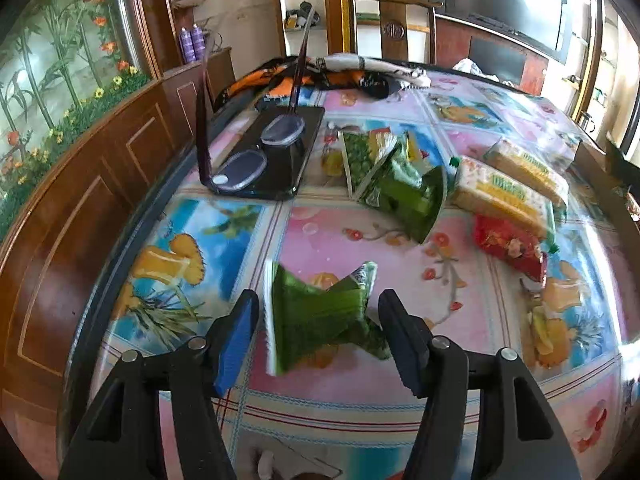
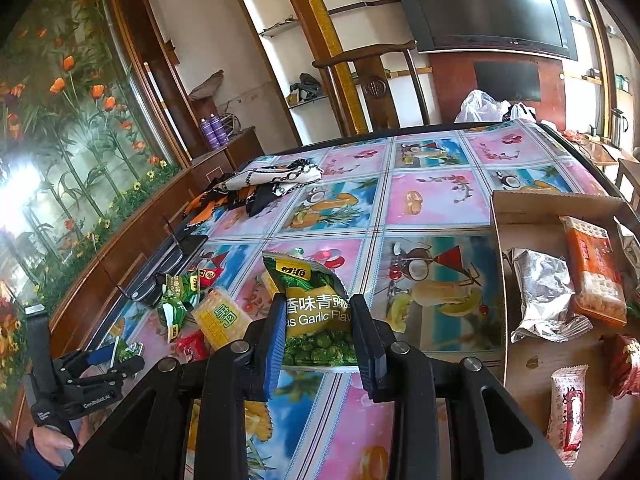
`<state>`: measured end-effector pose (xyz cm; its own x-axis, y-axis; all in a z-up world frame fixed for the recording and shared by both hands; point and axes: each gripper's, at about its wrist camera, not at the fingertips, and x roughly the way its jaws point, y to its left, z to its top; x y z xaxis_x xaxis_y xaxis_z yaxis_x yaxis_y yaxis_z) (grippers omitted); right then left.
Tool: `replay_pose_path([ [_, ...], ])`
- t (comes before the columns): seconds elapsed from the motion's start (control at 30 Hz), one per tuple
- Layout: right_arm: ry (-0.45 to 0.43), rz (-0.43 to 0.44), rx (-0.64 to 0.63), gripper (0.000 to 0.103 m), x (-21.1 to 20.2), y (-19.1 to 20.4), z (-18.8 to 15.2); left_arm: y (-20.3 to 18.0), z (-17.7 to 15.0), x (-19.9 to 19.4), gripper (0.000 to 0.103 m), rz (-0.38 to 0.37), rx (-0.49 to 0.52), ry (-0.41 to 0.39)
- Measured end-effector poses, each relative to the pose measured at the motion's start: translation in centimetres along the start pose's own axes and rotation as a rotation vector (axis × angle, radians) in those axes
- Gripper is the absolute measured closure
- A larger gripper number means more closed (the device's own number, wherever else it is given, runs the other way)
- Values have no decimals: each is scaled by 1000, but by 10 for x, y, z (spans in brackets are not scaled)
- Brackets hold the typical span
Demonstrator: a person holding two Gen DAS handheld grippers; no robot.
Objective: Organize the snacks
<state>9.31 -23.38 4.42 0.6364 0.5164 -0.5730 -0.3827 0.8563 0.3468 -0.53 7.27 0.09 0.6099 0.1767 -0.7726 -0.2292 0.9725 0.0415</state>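
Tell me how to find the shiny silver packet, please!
Look for the brown cardboard box at the right side of the colourful table. Inside it, near the box's left wall, lies the crinkly silver foil packet, right beside a flat orange packet. It is the only plain, mirror-like wrapper there; its neighbours are orange, red and white.

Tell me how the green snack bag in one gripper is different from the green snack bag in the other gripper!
The right gripper pinches a flat garlic pea bag with its printed front showing. The left gripper has open jaws around a small green packet, crumpled and twisted, pads not pressing it. The pea bag looks bigger than the packet. Both are green snacks above the fruit-print tablecloth.
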Motion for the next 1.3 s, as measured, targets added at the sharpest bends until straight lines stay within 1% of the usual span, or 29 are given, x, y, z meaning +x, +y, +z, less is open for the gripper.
replay_pose_path([
  [0.03,0,0,-1,69,0,0,0,0,1,0,53,-7,-4,-2],
  [0.1,1,0,-1,69,0,1,0,1,2,1,55,-6,-10,-3],
  [0.17,0,0,-1,69,0,1,0,0,1,1,60,-6,-8,-6],
  [0.27,-1,1,-1,69,0,1,0,-1,1,0,64,4,-12,-7],
  [0.43,-4,8,-6,69,-1,3,0,-3,0,-2,66,13,-27,-6],
  [0.53,-8,14,-8,69,-3,2,1,-9,3,-8,66,-51,-57,-9],
  [0.6,-13,16,-4,69,-5,0,2,-20,7,-13,66,-66,-46,-26],
  [0.83,-26,25,19,69,-13,-12,7,-80,24,-34,66,-190,4,-84],
  [1.0,-60,11,31,69,-28,-26,14,-136,37,-41,66,-271,50,-105],
  [1.07,-75,3,53,69,-36,-39,18,-160,41,-46,66,-303,75,-111],
  [1.13,-91,-30,76,69,-45,-56,23,-184,46,-51,66,-346,100,-113],
  [1.3,-98,-110,134,70,-66,-107,30,-245,50,-65,65,-415,174,-129],
])
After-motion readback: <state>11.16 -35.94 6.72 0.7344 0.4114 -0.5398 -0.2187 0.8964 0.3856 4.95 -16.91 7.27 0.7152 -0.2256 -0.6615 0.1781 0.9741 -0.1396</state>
